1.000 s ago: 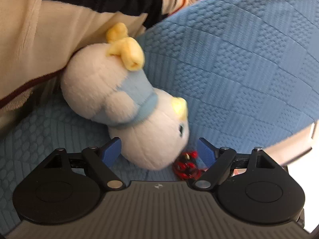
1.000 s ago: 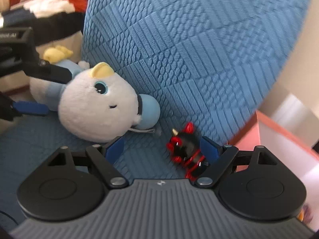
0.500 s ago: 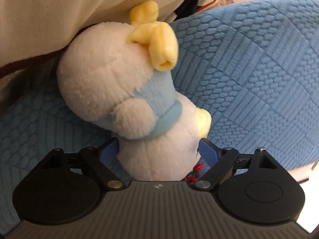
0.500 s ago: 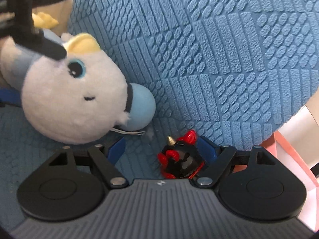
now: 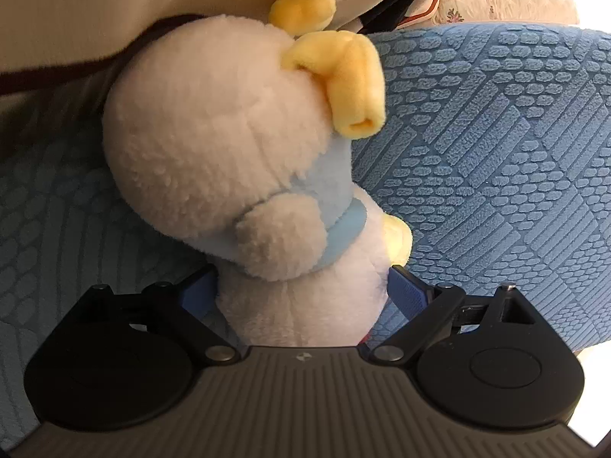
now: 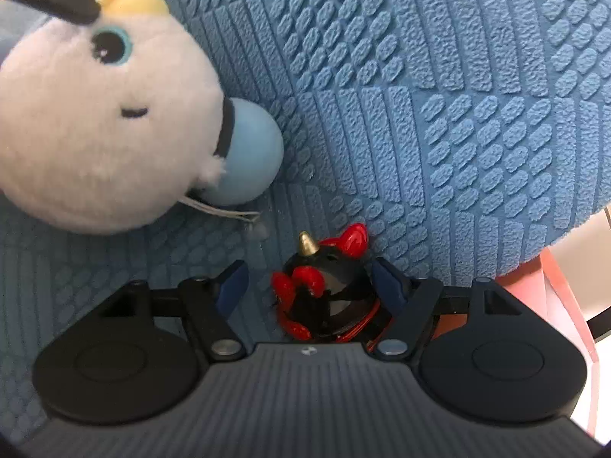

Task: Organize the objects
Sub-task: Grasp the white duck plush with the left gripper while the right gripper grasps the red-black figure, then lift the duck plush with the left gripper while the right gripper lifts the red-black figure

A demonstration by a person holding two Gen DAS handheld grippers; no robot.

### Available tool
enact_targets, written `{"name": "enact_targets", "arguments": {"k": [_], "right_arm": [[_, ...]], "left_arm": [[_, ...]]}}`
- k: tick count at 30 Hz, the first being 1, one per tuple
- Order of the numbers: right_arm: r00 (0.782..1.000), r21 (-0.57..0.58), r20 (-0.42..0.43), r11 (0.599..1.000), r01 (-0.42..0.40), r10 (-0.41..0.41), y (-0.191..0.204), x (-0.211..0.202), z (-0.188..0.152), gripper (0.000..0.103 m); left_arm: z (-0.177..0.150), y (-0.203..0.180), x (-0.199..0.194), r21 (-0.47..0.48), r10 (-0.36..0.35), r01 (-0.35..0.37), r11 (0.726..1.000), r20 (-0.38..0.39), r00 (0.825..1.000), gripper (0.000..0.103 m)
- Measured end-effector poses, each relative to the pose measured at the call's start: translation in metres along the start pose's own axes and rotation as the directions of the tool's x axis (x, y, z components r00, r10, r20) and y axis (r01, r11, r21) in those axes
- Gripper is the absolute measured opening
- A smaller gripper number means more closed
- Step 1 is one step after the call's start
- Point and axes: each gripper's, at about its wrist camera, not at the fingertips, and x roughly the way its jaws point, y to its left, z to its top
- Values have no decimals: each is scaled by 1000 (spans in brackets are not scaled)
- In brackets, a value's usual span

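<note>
Both grippers straddling toys on blue cushion (image 6: pixel 439 95).
Left gripper (image 5: pixel 301 286) jaws just widening around plush (image 5: pixel 229 160); right gripper (image 6: pixel 309 278) narrowing around figurine (image 6: pixel 324 286), not clamped.

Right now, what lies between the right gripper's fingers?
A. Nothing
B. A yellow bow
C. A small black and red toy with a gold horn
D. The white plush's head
C: in the right wrist view the black and red toy sits between the right gripper's blue pads, off to the side of the white plush.

plush toy (image 5: pixel 214 145) white, yellow, light blue | figurine (image 6: pixel 324 286) black, red | cushion (image 6: pixel 439 95) blue, embossed
</note>
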Motion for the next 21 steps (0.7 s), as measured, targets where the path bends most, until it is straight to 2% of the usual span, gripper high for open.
{"name": "enact_targets", "arguments": {"k": [2,3,6,13,17,21], "right_arm": [[1000,3,-11,1000,11,-11,-1,3,0,72],[1000,15,-19,1000,19,-18,-3,5,0,66],[999,28,-28,999,30,-29,-8,7,-1,60],[1000,114,-18,993,21,-19,-23,-9,-5,60],[1000,160,14,987,18,-20,-32,-29,-4,60],[999,213,45,977,-24,15,-38,-51,-9,57]], "left_arm": [[0,-2,2,4,6,-6,1000,0,1000,95],[0,-3,3,8,9,-9,1000,0,1000,95],[-1,-4,4,7,14,-14,1000,-4,1000,92],[-10,-14,0,53,46,-46,998,9,999,79],[-17,-18,-6,73,65,-65,995,10,998,75],[-23,-22,-12,92,85,-86,992,12,996,72]]}}
